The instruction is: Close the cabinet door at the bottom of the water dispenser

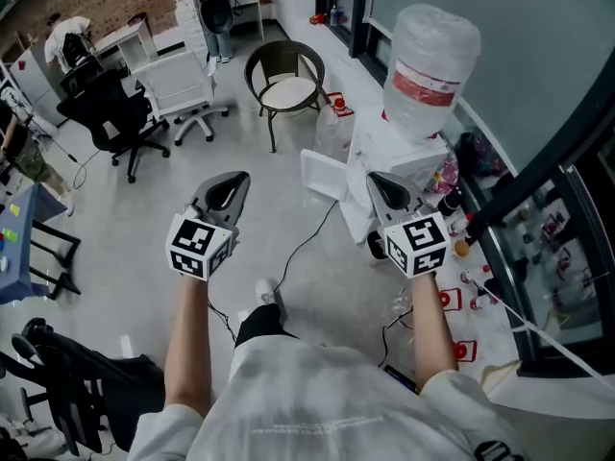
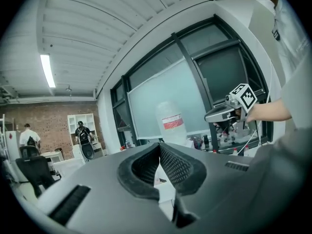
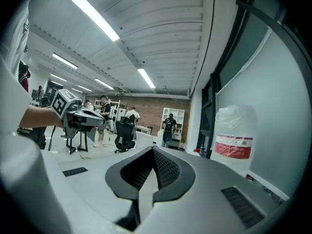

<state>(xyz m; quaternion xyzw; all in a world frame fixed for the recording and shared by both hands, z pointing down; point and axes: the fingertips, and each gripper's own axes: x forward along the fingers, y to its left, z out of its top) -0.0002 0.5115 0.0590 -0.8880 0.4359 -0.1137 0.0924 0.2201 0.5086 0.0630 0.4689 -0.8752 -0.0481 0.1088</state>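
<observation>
While shut, two grippers (image 1: 240, 179) (image 1: 375, 179), one dispenser (image 1: 396, 148)

You have nothing legible here: the red label (image 1: 420, 86) on the water bottle (image 1: 430, 41) atop the water dispenser (image 1: 404, 152) shows print too small to read.

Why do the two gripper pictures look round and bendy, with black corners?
Left gripper view: the wide-angle lens bends the window frame into a curve and leaves black corners. Right gripper view: same bending, and the ceiling light glares white. Head view: less bent, evenly lit, the water bottle fairly sharp.
</observation>
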